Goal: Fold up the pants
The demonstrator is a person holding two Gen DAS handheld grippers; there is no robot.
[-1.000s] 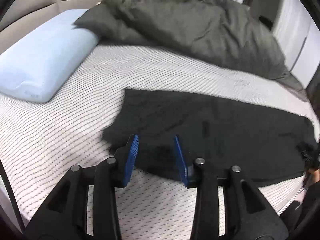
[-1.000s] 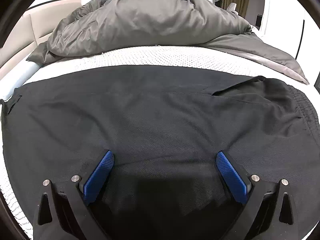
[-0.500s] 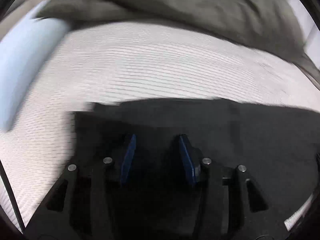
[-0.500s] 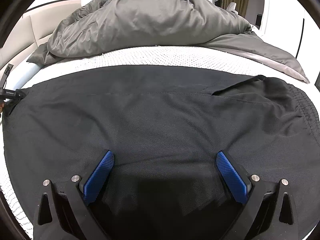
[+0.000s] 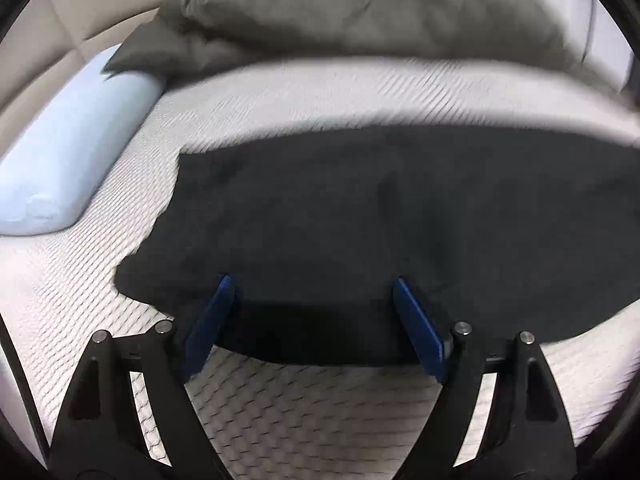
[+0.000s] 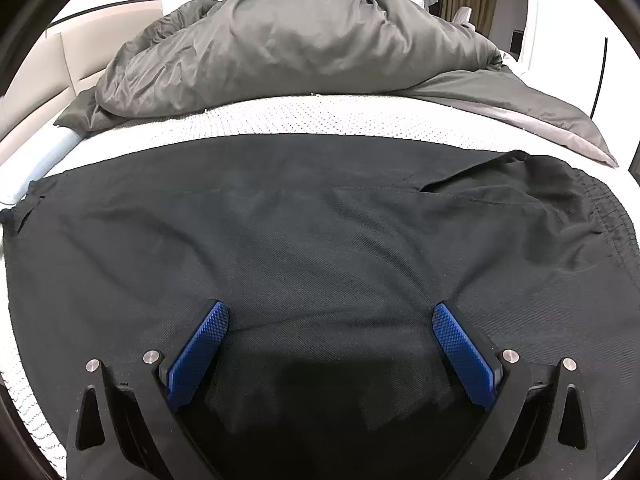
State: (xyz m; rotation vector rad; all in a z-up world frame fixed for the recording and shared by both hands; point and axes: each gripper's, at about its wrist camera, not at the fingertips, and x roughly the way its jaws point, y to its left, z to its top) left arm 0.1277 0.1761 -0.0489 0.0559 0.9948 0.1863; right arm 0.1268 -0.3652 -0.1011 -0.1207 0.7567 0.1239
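Observation:
Black pants (image 6: 304, 232) lie spread flat across the white mattress (image 6: 304, 120), waistband at the right (image 6: 616, 216), leg ends at the left. In the blurred left wrist view the same pants (image 5: 384, 208) show their leg end. My left gripper (image 5: 312, 288) hangs over the near edge of that leg end, its jaws opening wide; cloth lies under the gap but the blue pads do not press it. My right gripper (image 6: 332, 312) stands open low over the middle of the pants, gripping nothing.
A crumpled grey duvet (image 6: 296, 52) is heaped along the far side of the bed. A pale blue pillow (image 5: 68, 152) lies at the left by the beige headboard (image 5: 80, 12). Bare mattress (image 5: 320, 408) runs along the near edge.
The left gripper swung over the leg end and came back to its near edge, and its jaws went from narrow to wide. The right gripper has not moved.

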